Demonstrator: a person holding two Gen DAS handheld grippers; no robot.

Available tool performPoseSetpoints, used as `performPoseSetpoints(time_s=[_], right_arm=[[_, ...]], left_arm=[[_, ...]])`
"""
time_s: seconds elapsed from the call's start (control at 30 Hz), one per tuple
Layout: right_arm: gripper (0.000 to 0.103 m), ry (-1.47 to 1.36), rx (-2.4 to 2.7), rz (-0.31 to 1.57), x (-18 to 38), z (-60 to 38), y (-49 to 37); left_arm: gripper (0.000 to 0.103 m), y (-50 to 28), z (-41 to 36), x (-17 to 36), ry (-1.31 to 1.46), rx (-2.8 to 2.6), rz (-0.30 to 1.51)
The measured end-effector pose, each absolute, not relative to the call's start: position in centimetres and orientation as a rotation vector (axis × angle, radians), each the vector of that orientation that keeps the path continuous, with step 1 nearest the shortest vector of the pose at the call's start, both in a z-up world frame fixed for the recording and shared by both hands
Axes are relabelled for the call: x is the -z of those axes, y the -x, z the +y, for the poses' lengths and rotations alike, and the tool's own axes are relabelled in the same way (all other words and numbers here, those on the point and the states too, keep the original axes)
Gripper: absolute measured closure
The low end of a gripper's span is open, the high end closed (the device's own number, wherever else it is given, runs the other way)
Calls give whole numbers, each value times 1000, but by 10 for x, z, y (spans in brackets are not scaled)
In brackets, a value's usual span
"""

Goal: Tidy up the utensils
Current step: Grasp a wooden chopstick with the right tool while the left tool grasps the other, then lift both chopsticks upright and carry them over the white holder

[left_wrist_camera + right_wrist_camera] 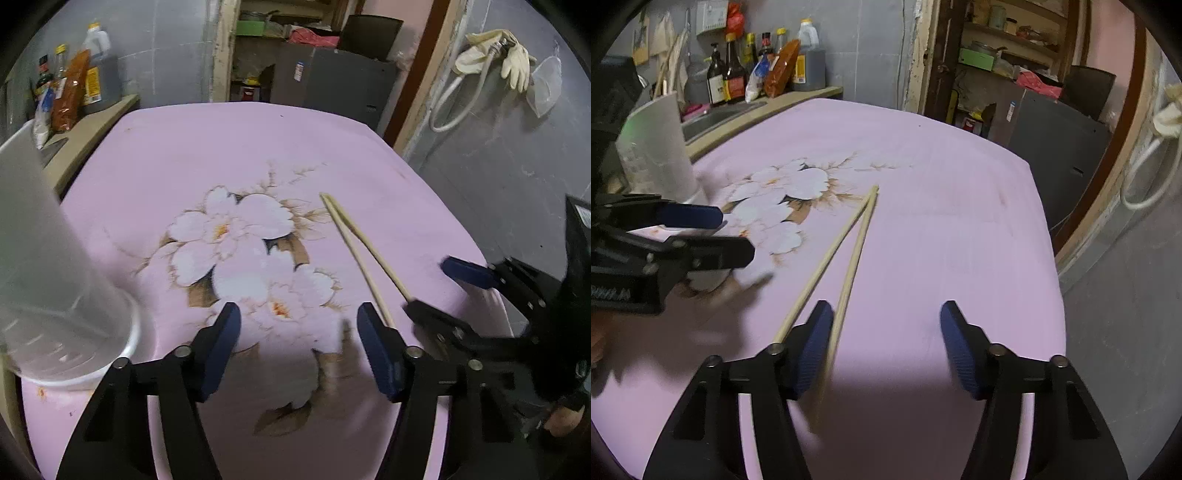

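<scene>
Two wooden chopsticks (364,243) lie on the pink flowered table (229,147), tips together at the far end, spreading toward me. They also show in the right wrist view (846,251). My left gripper (297,332) is open and empty over the flower print, left of the chopsticks. My right gripper (884,332) is open and empty; its left finger (812,347) sits over the chopsticks' near ends. A translucent plastic cup (48,288) stands on the table at the left, also seen in the right wrist view (657,158).
A counter with sauce bottles (757,66) and a sink lies beyond the table's far left edge. A grey cabinet (332,81) and shelves stand behind. The table's right edge (1049,236) drops to the floor. A hose and gloves (495,55) hang on the right wall.
</scene>
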State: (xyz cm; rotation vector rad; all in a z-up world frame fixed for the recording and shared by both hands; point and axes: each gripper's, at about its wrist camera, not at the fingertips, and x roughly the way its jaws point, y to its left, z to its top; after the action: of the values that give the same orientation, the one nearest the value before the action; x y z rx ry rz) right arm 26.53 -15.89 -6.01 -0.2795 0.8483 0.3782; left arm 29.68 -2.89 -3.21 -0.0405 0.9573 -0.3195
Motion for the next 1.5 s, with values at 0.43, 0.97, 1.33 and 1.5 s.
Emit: performPoseSetpoints(time_s=[0.43, 0.97, 1.33, 1.5], right_arm=[[96, 236, -341, 844, 56, -186, -272], [92, 139, -346, 934, 51, -214, -295], [86, 207, -379, 971, 59, -186, -337], [99, 184, -404, 981, 59, -187, -338]], left_arm=[[70, -336, -61, 42, 64, 407, 1068], [95, -355, -77, 45, 16, 402, 1106], [97, -336, -74, 47, -61, 409, 1084], [101, -334, -68, 46, -6, 392, 1089]])
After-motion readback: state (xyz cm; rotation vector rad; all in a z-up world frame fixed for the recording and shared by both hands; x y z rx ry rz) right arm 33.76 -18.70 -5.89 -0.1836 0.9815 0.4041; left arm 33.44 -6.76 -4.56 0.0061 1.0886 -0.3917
